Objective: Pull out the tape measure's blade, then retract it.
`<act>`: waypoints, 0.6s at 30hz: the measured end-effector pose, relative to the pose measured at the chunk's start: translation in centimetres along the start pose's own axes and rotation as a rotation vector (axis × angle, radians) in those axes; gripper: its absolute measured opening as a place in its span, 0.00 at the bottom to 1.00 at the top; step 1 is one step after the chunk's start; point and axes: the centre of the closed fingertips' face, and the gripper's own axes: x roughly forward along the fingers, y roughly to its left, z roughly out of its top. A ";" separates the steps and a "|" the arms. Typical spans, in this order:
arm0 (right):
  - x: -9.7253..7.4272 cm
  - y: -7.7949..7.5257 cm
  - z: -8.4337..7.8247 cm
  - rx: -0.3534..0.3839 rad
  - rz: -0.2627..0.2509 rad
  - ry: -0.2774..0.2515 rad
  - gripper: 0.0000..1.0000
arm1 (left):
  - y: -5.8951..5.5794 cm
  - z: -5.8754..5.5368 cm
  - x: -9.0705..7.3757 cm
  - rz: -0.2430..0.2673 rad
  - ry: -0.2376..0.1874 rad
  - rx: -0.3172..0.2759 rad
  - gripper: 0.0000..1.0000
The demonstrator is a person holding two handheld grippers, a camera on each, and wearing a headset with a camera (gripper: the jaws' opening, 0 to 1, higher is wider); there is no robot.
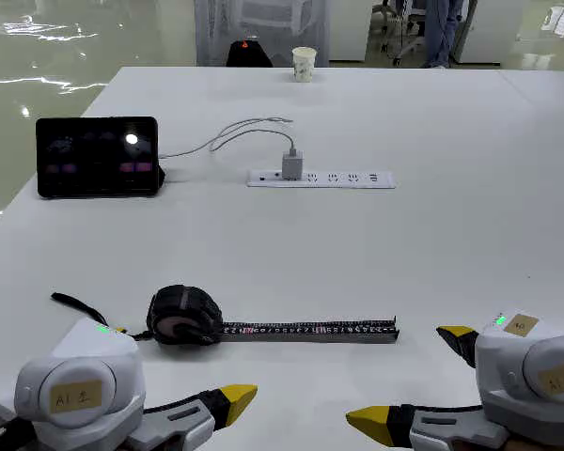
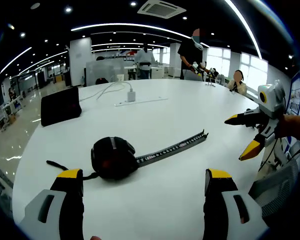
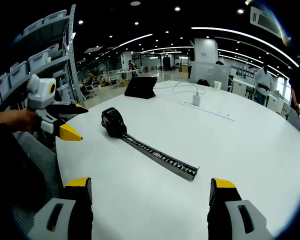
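A black tape measure (image 1: 182,315) (image 2: 112,157) (image 3: 111,120) lies on the white table (image 1: 357,244), its blade (image 1: 310,330) (image 2: 172,148) (image 3: 160,157) pulled out flat to the right, and a black wrist strap (image 1: 78,307) trails left. My left gripper (image 1: 179,376) (image 2: 142,182) sits open near the front edge, just short of the case. My right gripper (image 1: 414,376) (image 3: 150,190) is open too, close to the blade's hooked end (image 1: 393,329). Neither touches the tape.
A dark tablet (image 1: 98,156) stands at the back left. A white power strip (image 1: 320,178) with a charger and cable lies mid-table. A paper cup (image 1: 304,64) sits at the far edge. People stand beyond the table (image 2: 195,55).
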 end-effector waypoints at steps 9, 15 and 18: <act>0.2 -0.4 0.4 -0.009 0.004 0.008 0.97 | 1.2 0.3 1.0 0.068 0.001 -0.053 0.99; 0.5 -0.7 0.5 -0.023 0.018 0.014 0.96 | 2.1 0.4 1.5 0.119 -0.002 -0.071 0.99; 0.7 -0.9 0.7 -0.033 0.026 0.016 0.94 | 2.6 0.4 1.9 0.131 0.002 -0.083 0.99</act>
